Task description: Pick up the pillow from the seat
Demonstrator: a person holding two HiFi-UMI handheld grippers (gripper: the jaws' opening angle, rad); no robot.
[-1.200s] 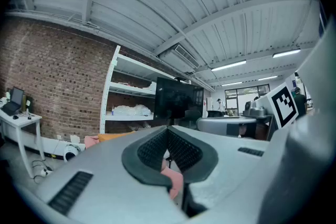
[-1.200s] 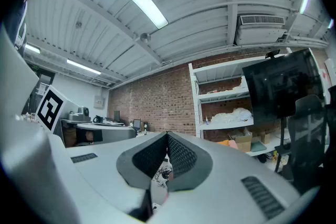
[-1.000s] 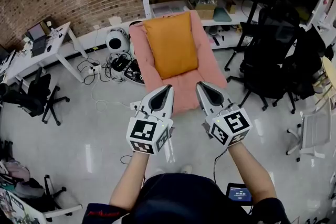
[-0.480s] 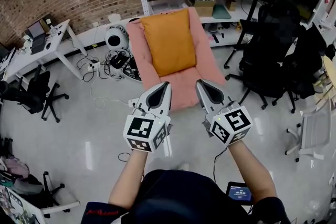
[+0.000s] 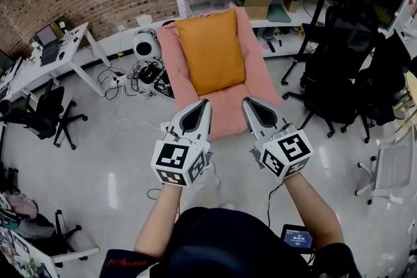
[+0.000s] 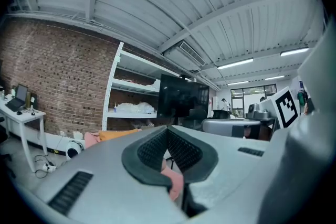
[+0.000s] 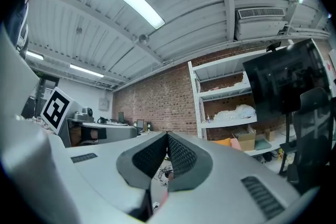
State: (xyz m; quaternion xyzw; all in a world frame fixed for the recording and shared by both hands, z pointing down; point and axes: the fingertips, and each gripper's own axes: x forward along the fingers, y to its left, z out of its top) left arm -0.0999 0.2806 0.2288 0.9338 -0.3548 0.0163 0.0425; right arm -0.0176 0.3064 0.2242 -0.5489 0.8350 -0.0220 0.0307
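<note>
- Pillow (image 5: 210,51), orange, lies on the pink seat (image 5: 229,109), up toward its far end and straight ahead of both tools.
- Long axis runs away from the person, along the seat.
- Left tool (image 5: 203,106) and right tool (image 5: 249,105) are side by side at the seat's near end, short of the pillow's near edge. Left lines up under that edge, right sits by its right corner. Neither is clearly nearer.
- Both tools: jaws together, nothing between them.
- Versus a second ago: both tools edged slightly toward the seat, jaws unchanged, pillow unmoved.
</note>
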